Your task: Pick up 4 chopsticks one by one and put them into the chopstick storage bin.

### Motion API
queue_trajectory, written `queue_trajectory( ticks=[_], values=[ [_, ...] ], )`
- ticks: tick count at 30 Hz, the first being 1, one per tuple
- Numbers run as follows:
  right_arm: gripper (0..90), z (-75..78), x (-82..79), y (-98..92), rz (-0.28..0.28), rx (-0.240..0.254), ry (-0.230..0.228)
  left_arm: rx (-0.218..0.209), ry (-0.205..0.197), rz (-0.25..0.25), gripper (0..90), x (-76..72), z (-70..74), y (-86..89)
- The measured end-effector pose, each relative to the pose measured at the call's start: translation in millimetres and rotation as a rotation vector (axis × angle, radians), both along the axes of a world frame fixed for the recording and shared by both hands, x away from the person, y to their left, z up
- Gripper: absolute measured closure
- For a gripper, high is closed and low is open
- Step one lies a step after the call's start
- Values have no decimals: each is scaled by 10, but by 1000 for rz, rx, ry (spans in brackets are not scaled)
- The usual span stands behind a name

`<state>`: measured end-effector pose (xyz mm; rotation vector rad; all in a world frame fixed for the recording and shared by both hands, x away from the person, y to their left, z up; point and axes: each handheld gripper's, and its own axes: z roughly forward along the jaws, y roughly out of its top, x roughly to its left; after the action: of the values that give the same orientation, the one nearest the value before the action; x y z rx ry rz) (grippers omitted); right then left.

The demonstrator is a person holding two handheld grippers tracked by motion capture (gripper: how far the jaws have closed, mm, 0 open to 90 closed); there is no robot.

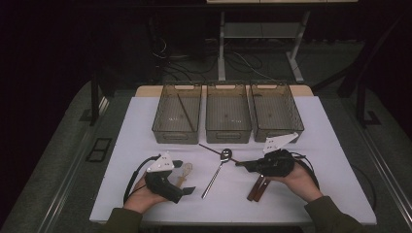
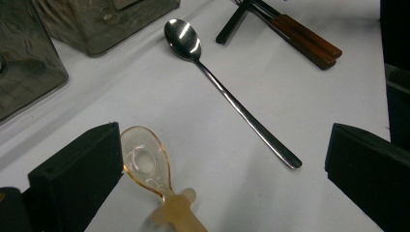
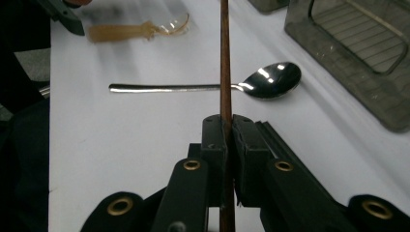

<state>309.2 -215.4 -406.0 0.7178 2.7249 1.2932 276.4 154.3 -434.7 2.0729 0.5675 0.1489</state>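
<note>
Presently, three mesh bins are ranged along the far bench, one chopstick seen in the left one, while another chopstick is clamped by the right gripper fingers near one metal spoon; left gripper fingers are parted around one amber spoon.

I see a thin brown chopstick pinched in the middle, its dark tip reaching left and far, over the steel spoon's handle. Its brown, wood-handled end slants toward me, just right of that spoon.
</note>
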Motion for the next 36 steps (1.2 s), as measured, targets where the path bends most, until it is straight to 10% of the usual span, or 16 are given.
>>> queue_trajectory(
  ticks=[36],
  values=[
    [841, 232, 450, 607, -65, 128, -36, -29, 5, 4, 0, -7, 13, 5]
  ],
)
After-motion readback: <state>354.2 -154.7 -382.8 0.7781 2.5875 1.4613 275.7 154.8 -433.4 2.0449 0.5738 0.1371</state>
